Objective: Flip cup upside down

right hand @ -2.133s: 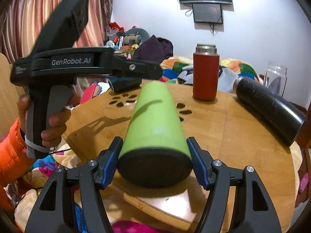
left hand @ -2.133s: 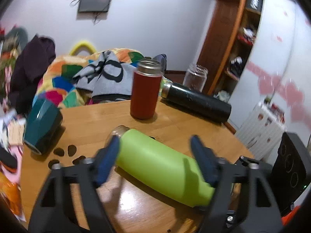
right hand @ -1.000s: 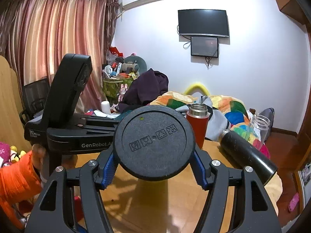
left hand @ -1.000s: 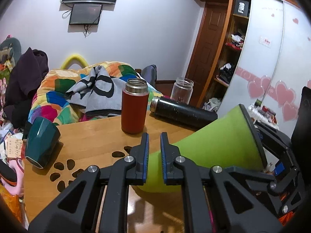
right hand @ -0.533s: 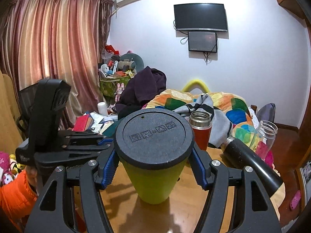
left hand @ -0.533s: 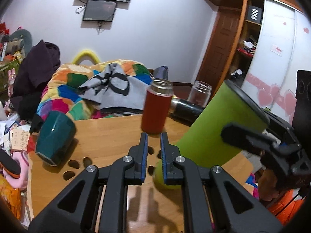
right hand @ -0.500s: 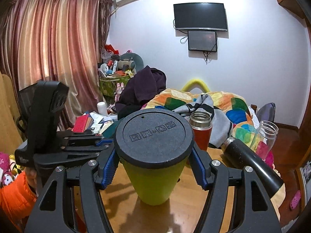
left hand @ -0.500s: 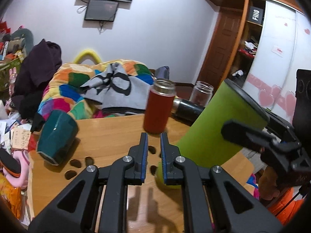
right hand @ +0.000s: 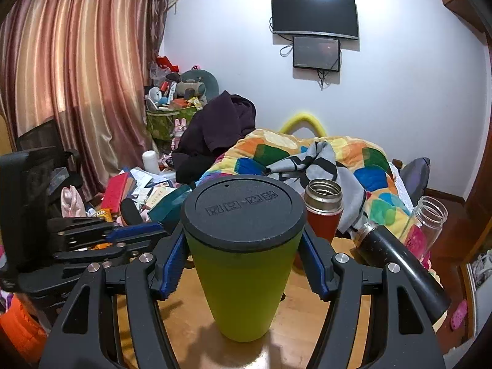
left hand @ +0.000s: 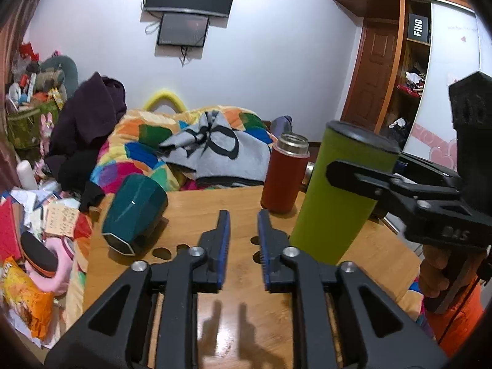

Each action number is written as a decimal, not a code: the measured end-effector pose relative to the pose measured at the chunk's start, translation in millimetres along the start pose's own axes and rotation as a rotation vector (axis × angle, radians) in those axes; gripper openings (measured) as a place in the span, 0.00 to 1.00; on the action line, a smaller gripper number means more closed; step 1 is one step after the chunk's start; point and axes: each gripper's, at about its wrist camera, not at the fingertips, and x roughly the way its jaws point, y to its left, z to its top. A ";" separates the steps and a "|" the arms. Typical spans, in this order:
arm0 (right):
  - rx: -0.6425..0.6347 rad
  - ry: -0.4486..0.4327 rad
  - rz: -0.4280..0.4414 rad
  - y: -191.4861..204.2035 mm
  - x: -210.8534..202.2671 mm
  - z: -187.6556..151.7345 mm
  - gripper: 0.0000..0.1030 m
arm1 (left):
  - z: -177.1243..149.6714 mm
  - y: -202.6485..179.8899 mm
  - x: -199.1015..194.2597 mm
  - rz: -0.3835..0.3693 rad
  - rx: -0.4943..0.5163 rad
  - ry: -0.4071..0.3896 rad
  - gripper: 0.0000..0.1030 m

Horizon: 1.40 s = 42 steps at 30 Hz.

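Note:
The lime green cup (right hand: 243,279) with a black rubber base stands mouth down on the wooden table (right hand: 310,319), base on top. My right gripper (right hand: 243,261) is shut on the green cup just under the black base; the pads (right hand: 172,261) press both sides. In the left wrist view the cup (left hand: 335,203) stands to the right, held by the right gripper (left hand: 396,184). My left gripper (left hand: 243,240) is empty, its jaws a narrow gap apart, left of the cup and low over the table (left hand: 190,212).
A red flask (left hand: 284,173) stands behind the cup. A dark teal cup (left hand: 132,212) lies on its side at the table's left. A black bottle (right hand: 396,264) lies at the right, with a glass jar (right hand: 427,224) behind it. A bed with a colourful quilt (right hand: 307,153) is beyond the table.
The right gripper has set the green cup from tilted to upright, mouth down on the table. The left gripper's jaws have parted slightly and it has drawn back to the left.

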 end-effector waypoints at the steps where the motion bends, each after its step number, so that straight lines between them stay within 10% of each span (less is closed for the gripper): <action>1: 0.003 0.001 -0.001 -0.4 0.2 0.1 0.60 | 0.6 -1.3 -2.5 0.007 0.006 -0.010 0.26; 9: 0.005 -0.002 -0.007 0.8 -6.7 -3.1 0.61 | 6.6 -7.6 -28.0 0.042 0.015 -0.097 0.56; 23: 0.043 -0.154 -0.072 -8.4 -82.0 -18.2 1.00 | 9.9 -45.1 -80.4 0.128 0.085 -0.270 0.99; 42: 0.095 -0.287 -0.170 -2.7 -158.9 -54.2 1.00 | -13.2 -82.1 -117.8 0.111 0.050 -0.297 1.00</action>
